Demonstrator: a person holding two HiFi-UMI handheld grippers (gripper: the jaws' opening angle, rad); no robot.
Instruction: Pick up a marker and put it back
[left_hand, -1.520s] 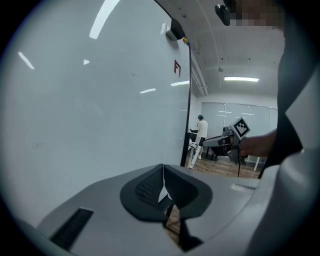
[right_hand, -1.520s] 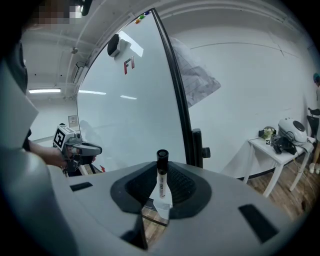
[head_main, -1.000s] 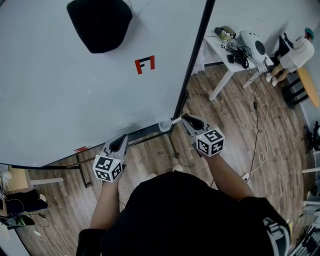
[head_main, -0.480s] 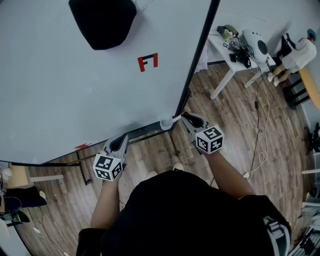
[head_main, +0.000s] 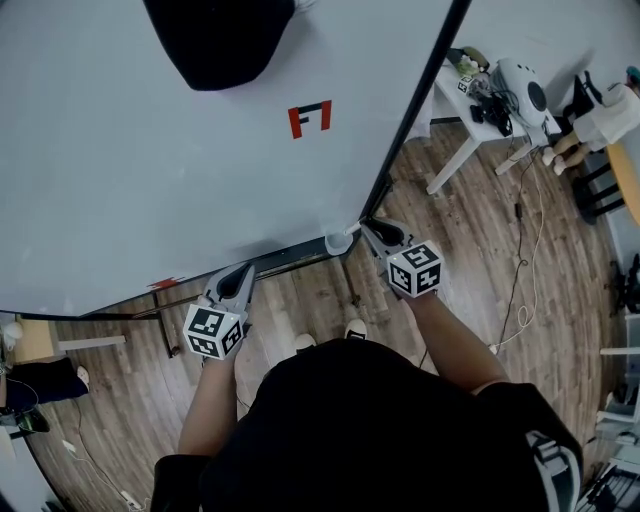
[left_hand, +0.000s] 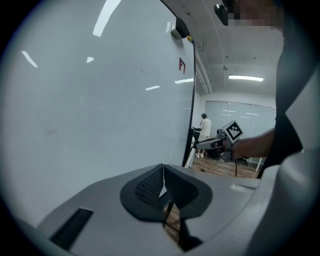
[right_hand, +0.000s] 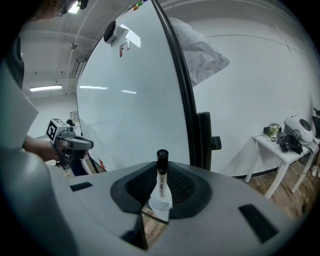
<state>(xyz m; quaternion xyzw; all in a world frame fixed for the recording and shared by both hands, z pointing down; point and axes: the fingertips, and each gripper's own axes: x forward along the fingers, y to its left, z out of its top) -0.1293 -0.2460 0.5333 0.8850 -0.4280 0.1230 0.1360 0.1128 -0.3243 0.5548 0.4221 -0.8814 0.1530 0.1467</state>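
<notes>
A white marker (right_hand: 161, 180) with a black cap (right_hand: 162, 156) stands between the pads of my right gripper (right_hand: 161, 189), which is shut on it. In the head view the marker (head_main: 352, 231) pokes out of the right gripper (head_main: 372, 232) just beside a small round grey holder (head_main: 338, 243) at the right end of the whiteboard's black tray (head_main: 290, 262). The holder (right_hand: 159, 204) shows pale below the marker in the right gripper view. My left gripper (head_main: 240, 278) hangs by the tray further left. Its jaws (left_hand: 163, 187) are shut on nothing.
The large whiteboard (head_main: 150, 170) fills the front, with a black eraser-like pad (head_main: 220, 40) and a red-and-black mark (head_main: 310, 118) on it. Its black frame edge (head_main: 415, 110) runs down the right side. A white table (head_main: 452, 150) with gear stands beyond, on the wood floor.
My right gripper with the marker has sunk a little toward the holder at the tray's end. The left gripper has kept still.
</notes>
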